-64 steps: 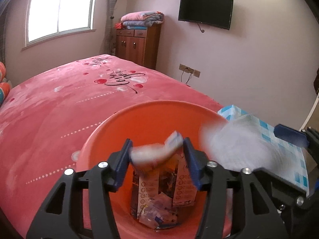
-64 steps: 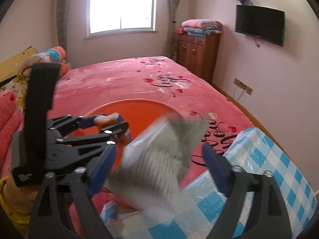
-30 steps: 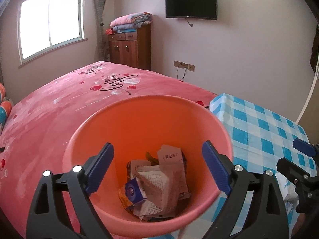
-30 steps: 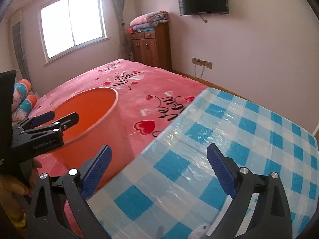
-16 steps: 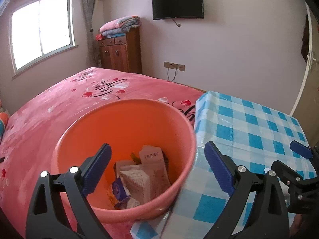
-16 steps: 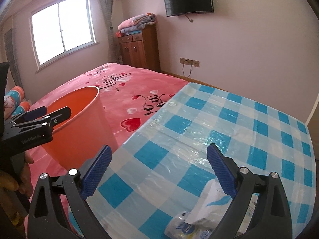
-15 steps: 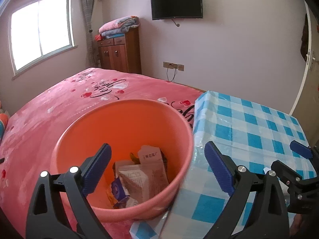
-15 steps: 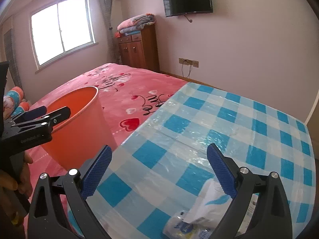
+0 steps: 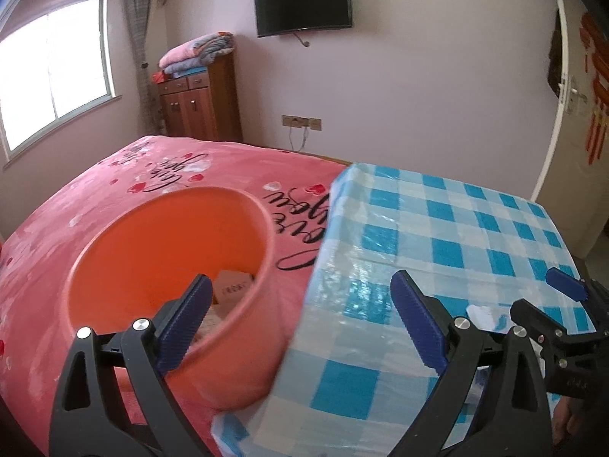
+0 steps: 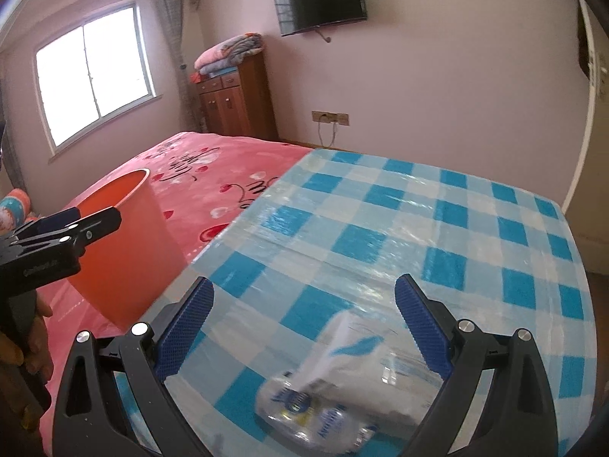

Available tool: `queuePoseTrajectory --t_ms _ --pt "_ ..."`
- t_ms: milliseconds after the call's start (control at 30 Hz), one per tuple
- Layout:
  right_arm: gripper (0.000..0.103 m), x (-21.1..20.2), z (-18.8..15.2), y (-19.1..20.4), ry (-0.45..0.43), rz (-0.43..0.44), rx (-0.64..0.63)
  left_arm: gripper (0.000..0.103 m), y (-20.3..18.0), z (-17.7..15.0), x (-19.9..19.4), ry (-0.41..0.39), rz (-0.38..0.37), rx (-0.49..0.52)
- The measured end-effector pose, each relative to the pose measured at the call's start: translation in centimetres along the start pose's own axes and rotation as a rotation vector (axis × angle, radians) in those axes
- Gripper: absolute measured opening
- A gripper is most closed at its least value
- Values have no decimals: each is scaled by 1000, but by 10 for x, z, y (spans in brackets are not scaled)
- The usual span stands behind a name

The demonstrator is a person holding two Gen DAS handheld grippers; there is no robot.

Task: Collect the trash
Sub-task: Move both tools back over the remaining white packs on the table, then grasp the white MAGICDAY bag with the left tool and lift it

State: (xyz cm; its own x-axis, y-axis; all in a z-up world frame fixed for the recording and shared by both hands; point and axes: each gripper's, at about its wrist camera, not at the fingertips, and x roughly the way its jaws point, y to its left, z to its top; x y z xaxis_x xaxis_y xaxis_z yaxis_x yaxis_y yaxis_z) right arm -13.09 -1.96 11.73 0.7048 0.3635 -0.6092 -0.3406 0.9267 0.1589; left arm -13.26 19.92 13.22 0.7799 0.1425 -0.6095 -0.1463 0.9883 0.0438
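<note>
I'm bringing my right gripper (image 10: 302,327) in over the checked tablecloth (image 10: 380,236), jaws spread wide with nothing between the pads. Just ahead and below, near the table's front edge, a crumpled clear plastic wrapper (image 10: 335,400) is lying flat on the cloth, blue print on it and a paler, paper-like flap sticking up at its top. That is the trash I'm lining up on.

I'm judging it light and floppy: thin film, no stiffness to speak of, and likely slick against both the glossy cloth and my pads. Pinching a flat edge is probably going to make it skate away. The raised flap and the bunched middle are looking like the best hold, where there is some bulk to bite on, so I'm thinking of closing across that hump rather than scraping along the table. Nothing fragile here, so a firm squeeze should do no harm.

My left gripper (image 9: 300,320) is hanging released too, empty, straddling the gap between the orange bin (image 9: 243,342) and the table corner. The bin is sitting on the pink bedspread (image 9: 95,190) right against the table, paper scraps (image 9: 232,287) showing inside, so the carry across is looking short.
</note>
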Motion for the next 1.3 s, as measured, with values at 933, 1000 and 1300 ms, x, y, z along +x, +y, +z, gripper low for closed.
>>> queuePoseTrajectory --t_ms 933,1000,1300 --pt "95 -16 -45 -120 3 -122 194 95 -121 -46 8 103 -202 189" --pt "95 -14 -49 -129 9 -125 214 95 -127 -53 8 121 -230 195" --pt "95 -11 -60 -159 24 -114 286 95 -158 -98 9 228 -355 269"
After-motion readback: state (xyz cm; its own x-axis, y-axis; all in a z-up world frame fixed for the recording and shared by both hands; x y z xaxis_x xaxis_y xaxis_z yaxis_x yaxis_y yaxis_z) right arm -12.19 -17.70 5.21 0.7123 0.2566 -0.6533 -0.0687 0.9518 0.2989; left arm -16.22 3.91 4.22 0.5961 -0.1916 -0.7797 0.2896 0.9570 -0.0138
